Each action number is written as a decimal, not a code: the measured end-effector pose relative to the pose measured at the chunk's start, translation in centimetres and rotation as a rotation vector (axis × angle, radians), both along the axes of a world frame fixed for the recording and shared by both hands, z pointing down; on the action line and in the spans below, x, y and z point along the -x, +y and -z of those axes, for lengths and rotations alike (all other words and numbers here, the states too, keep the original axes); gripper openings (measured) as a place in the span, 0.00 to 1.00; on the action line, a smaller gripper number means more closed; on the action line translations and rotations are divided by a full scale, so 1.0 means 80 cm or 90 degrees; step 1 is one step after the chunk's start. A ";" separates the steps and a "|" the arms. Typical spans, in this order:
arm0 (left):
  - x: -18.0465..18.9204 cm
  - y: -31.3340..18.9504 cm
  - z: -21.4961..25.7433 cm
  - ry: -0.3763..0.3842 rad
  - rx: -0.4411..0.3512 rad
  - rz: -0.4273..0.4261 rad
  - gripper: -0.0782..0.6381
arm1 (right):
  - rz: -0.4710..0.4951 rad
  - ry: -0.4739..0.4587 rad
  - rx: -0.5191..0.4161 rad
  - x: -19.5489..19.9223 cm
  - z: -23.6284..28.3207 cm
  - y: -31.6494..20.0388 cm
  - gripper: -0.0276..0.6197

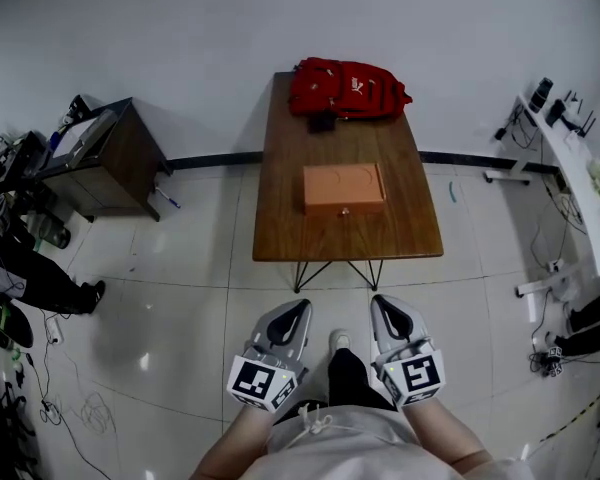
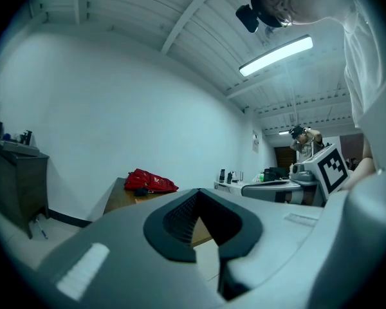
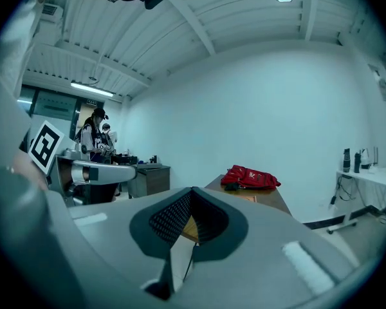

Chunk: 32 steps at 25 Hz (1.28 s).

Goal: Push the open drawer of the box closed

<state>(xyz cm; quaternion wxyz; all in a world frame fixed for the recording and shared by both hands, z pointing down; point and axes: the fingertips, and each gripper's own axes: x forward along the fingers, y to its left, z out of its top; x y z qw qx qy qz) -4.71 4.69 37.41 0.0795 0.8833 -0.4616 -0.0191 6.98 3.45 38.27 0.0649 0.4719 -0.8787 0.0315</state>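
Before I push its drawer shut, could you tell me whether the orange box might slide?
Probably: the orange box looks low and lies free on the smooth wooden table, so it may slide toward the red backpack. Tipping seems unlikely, since it sits flat and wide.

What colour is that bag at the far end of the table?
Red; the bag shows best in the head view.
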 end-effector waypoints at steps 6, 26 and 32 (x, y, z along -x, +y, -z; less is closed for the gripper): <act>0.009 0.088 0.016 0.007 -0.011 -0.023 0.12 | -0.026 0.003 0.006 0.010 0.007 0.087 0.05; -0.032 0.171 0.045 -0.006 -0.042 -0.019 0.12 | -0.007 -0.005 0.001 -0.014 0.022 0.174 0.05; -0.048 0.171 0.043 -0.006 -0.036 -0.018 0.12 | 0.002 0.001 0.002 -0.027 0.021 0.175 0.05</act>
